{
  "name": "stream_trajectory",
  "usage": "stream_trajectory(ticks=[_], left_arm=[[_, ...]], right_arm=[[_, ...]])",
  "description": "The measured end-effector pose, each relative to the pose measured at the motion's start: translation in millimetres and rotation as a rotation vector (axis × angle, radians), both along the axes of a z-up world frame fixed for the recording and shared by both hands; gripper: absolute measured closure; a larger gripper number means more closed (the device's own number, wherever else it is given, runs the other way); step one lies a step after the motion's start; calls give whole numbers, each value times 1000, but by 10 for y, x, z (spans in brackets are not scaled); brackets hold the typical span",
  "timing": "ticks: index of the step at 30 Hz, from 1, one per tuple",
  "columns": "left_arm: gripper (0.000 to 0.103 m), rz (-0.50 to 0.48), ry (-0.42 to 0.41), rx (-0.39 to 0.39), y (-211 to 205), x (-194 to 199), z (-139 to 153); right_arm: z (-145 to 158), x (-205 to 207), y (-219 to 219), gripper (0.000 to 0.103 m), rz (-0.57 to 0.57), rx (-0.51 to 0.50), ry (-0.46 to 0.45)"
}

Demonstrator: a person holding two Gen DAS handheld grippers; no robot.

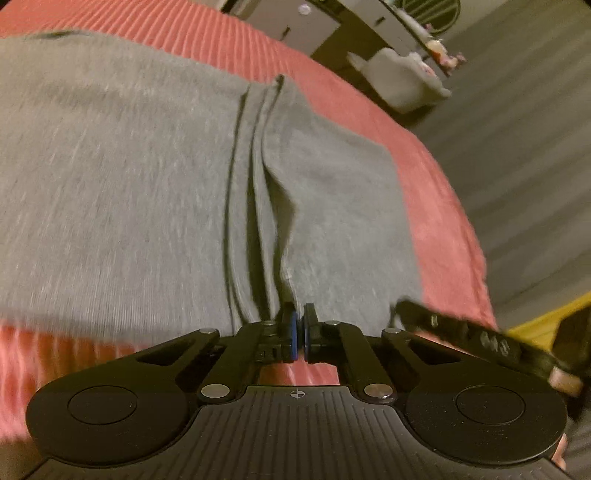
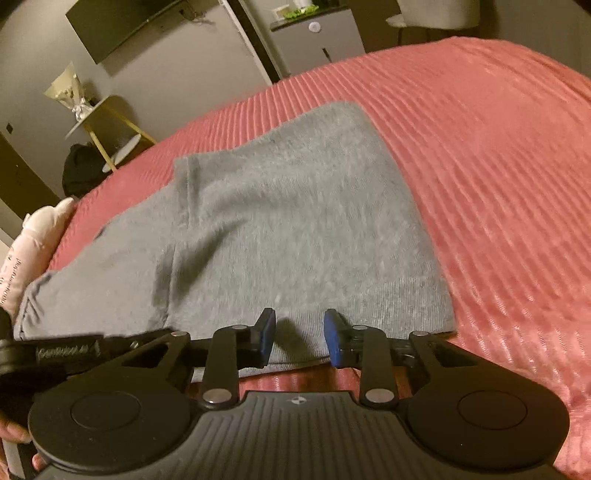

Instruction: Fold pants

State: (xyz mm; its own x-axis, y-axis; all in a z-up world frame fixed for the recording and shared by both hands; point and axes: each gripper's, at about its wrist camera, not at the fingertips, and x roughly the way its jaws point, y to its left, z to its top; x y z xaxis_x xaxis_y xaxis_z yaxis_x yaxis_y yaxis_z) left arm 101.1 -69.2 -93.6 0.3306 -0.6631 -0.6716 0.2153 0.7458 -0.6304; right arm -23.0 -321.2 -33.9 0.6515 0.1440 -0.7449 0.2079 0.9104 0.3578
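Note:
Grey pants (image 1: 129,177) lie flat on a pink ribbed bedspread (image 1: 436,206), with layered fold edges running down the middle in the left wrist view. My left gripper (image 1: 298,325) has its jaws nearly together at the near edge of the pants, right at those fold edges; whether cloth is pinched between the blue pads is hidden. In the right wrist view the pants (image 2: 295,229) lie folded. My right gripper (image 2: 299,332) is open over their near edge, with cloth showing between the fingers. The right gripper's body also shows in the left wrist view (image 1: 476,336).
The bedspread (image 2: 498,166) stretches wide to the right. A pink soft item (image 2: 40,232) lies at the bed's left edge. A side table with a vase (image 2: 92,118) and a wall TV (image 2: 122,26) stand beyond. Grey floor (image 1: 517,147) lies past the bed edge.

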Motion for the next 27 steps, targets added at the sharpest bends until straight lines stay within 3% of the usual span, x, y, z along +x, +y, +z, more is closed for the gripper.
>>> stream_trajectory(ticks=[2, 3, 5, 6, 7, 9, 11, 15, 17, 19, 21, 25, 27], left_arm=[[98, 4, 48, 34, 43, -44, -34], [93, 16, 64, 63, 40, -21, -53], [67, 62, 64, 61, 76, 47, -33], [44, 114, 29, 36, 132, 59, 16], [30, 160, -17, 20, 184, 59, 64], [23, 209, -93, 27, 244, 130, 134], [22, 201, -115, 41, 226, 287, 97], [23, 147, -13, 34, 11, 630, -113], [34, 136, -4, 52, -116, 751, -202], [52, 135, -16, 96, -204, 864, -261], [60, 127, -27, 54, -215, 911, -236], [62, 95, -48, 44, -245, 917, -242], [62, 88, -50, 32, -207, 902, -244]], right_arm=[[68, -55, -66, 73, -48, -35, -2], [77, -49, -91, 68, -72, -61, 18], [79, -2, -137, 49, -82, -64, 30], [74, 21, -167, 27, -85, -46, 27], [69, 54, -198, 14, -97, -31, 20], [38, 98, -237, 13, -110, -24, -19], [-76, 164, -303, 13, -123, 14, -49], [-220, 268, -378, 12, -179, 33, -56], [-264, 311, -415, 12, -207, 32, -57], [-307, 322, -456, 12, -215, 63, -57], [-318, 320, -465, 11, -213, 92, -73], [-362, 337, -520, 11, -210, 125, -100], [-426, 416, -551, 11, -216, 142, -71]])
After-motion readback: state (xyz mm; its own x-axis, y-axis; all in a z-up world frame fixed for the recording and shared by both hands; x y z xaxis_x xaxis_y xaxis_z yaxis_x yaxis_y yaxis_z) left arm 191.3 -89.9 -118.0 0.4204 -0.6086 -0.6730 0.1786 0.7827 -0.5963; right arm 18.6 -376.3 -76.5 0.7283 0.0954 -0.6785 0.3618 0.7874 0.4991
